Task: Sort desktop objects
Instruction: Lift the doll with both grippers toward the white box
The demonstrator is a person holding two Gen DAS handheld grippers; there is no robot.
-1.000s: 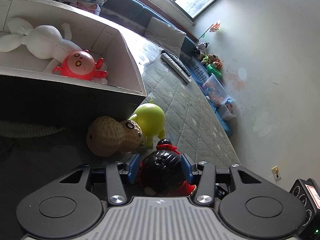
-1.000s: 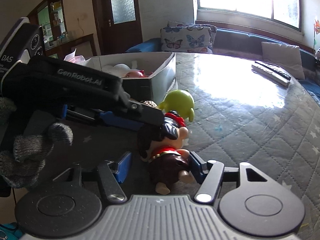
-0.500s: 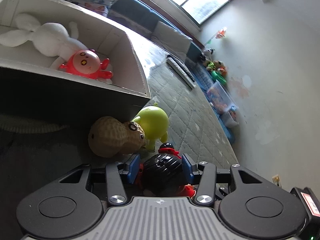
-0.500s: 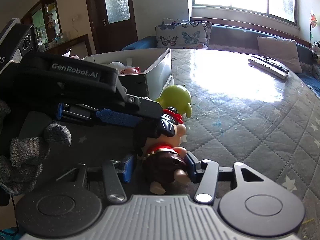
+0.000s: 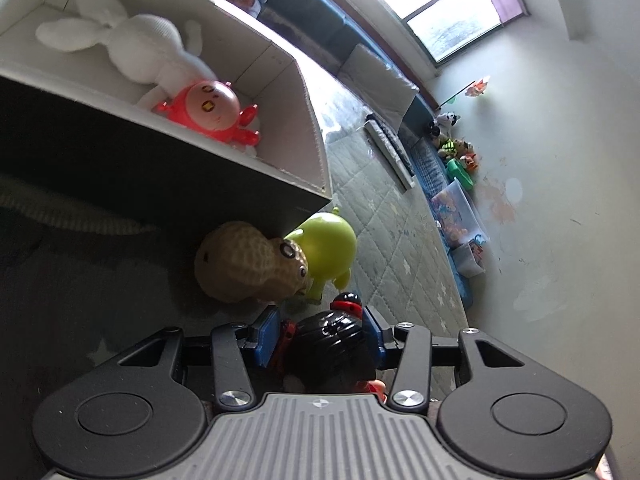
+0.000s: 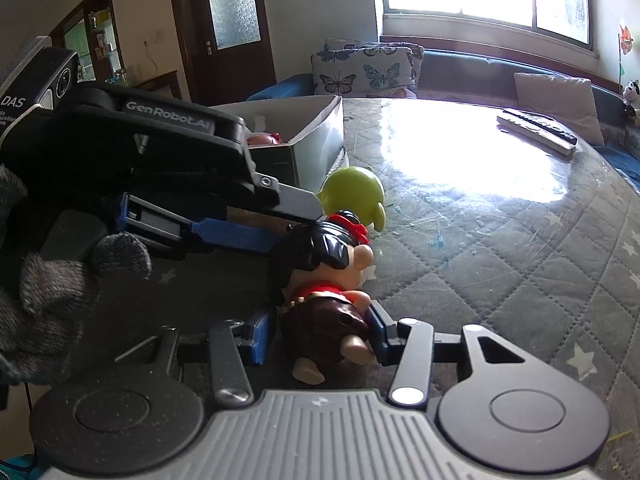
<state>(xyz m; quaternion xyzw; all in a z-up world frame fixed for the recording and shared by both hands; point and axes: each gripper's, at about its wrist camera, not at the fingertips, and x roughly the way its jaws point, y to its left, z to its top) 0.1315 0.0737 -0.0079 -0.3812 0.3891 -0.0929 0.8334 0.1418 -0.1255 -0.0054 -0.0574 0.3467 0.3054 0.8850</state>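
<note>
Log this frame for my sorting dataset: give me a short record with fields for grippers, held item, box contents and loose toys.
left gripper: shut on figurine head
right gripper: shut on figurine body
box: white bunny, red toy
loose toys: peanut, green toy, beside box on table

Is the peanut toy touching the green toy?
Cannot tell: in the left wrist view the peanut toy overlaps the green toy, hiding any contact.
</note>
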